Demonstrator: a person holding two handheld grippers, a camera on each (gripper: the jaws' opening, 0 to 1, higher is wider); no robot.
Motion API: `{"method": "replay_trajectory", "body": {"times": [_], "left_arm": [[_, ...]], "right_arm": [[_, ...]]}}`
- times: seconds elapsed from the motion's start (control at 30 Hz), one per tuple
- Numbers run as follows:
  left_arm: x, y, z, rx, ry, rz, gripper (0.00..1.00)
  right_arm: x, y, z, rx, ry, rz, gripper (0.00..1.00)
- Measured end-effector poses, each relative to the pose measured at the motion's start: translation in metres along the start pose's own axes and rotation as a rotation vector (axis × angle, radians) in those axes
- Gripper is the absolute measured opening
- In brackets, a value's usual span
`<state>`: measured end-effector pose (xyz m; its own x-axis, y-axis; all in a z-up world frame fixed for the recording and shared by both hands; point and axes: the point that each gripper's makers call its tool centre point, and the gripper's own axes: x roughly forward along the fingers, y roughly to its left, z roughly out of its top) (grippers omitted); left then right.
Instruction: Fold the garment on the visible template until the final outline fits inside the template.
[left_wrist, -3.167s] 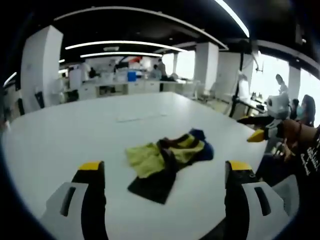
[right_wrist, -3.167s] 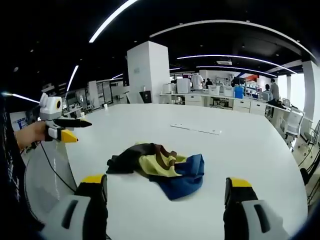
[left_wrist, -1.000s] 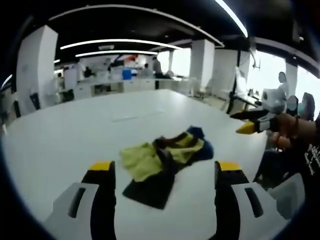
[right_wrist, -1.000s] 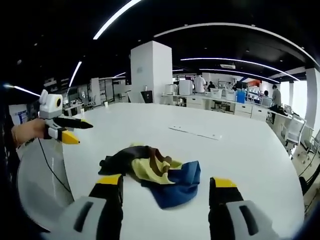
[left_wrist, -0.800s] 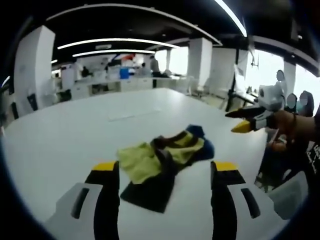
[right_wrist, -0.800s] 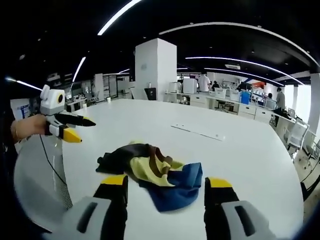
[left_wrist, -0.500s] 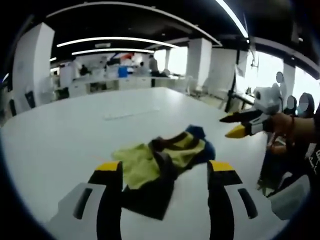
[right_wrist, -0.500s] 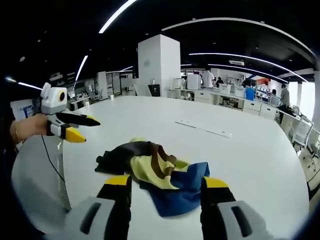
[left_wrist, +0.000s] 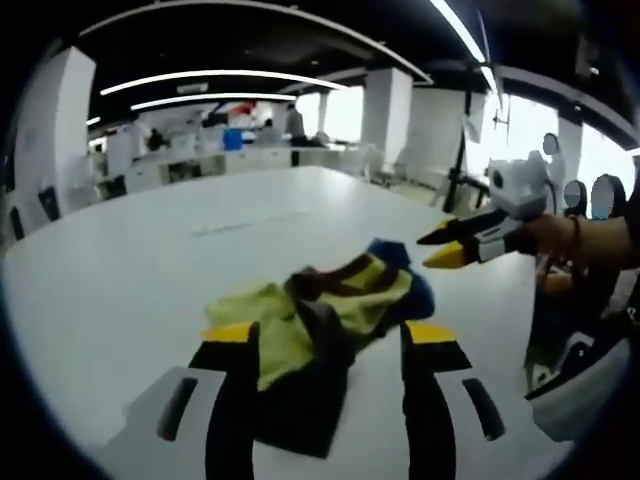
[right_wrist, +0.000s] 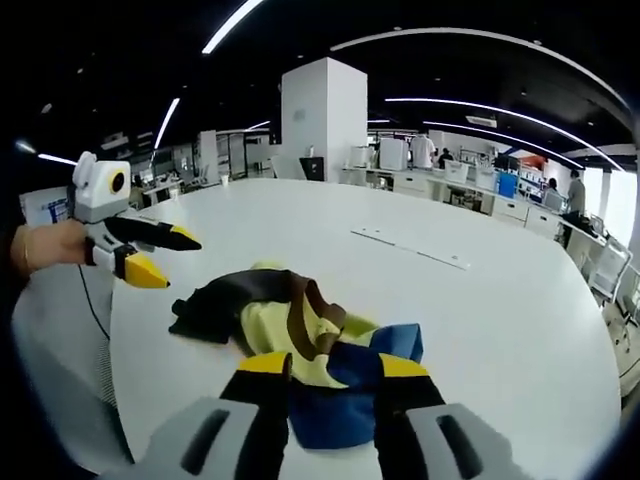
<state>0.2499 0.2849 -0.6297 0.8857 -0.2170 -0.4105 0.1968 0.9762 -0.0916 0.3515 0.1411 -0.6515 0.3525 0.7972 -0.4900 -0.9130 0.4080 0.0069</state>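
Open-plan office, dark ceiling

Curved light strips (right_wrist: 480, 38) are seen above white columns (right_wrist: 322, 118); bright windows (left_wrist: 610, 160) are visible.

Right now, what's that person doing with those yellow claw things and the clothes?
A person holds a gripper in each hand over a white table. A crumpled garment of yellow, black, brown and blue lies there, not yet folded. The left gripper and right gripper are both open and close to the garment, with nothing grabbed.
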Motion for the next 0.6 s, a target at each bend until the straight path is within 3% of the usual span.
{"method": "replay_trajectory", "body": {"times": [0.23, 0.6], "left_arm": [[0.012, 0.008, -0.009, -0.028, 0.012, 0.000, 0.39], [0.029, 0.002, -0.021, -0.006, 0.066, -0.011, 0.27]], "right_arm": [[0.013, -0.009, -0.013, -0.055, 0.051, -0.017, 0.25], [0.027, -0.023, -0.025, -0.088, 0.100, -0.049, 0.18]]}}
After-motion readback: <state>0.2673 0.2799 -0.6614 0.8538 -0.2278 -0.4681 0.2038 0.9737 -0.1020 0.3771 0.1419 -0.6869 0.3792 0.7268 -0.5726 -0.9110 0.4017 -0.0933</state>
